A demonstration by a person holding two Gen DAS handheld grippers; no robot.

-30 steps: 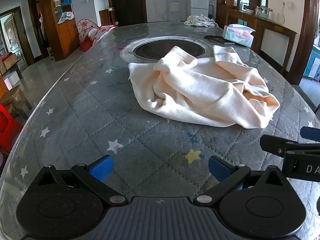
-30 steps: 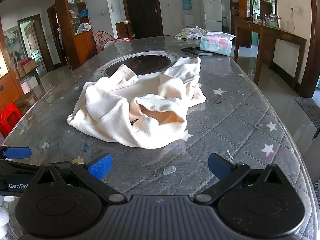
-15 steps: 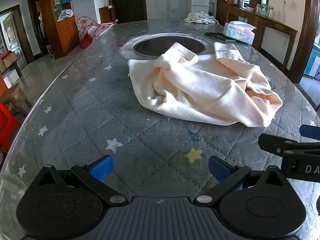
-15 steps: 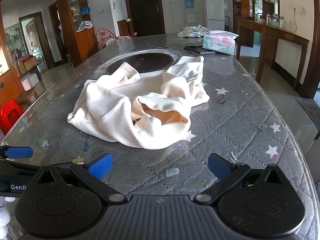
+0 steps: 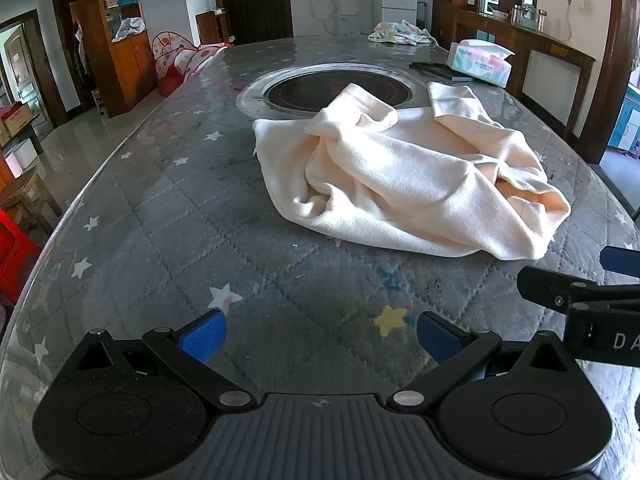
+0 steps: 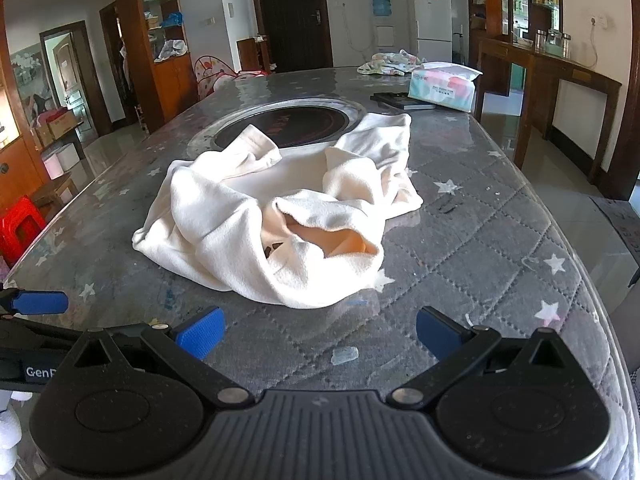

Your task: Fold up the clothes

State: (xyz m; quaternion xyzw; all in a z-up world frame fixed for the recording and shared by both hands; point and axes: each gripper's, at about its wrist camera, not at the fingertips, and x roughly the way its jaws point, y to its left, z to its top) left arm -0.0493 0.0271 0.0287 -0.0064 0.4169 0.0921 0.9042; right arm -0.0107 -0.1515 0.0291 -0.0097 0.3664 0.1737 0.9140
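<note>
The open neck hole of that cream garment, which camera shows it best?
The right wrist view: the opening faces the camera, showing the orange lining. The left wrist view catches only its edge, side-on.

Ahead of both tongs lies a garment (image 5: pixel 404 184) of soft, matt cream cloth, faintly napped and heavily creased. The surface (image 5: pixel 168 216) under it is grey quilted fabric with stitched diamonds and printed stars, covered by a glossy clear sheet that reflects light. Beyond the garment sits a round cooktop (image 5: pixel 332 90), dark glassy plate inside a dull brushed metal ring. The left tongs (image 5: pixel 318 338) and right tongs (image 6: pixel 318 336) are matt black plastic with ribbed blue pads (image 6: pixel 198 334) and small metal rivets. Farther off, a tissue pack (image 6: pixel 442 86) shows shiny plastic wrap.
</note>
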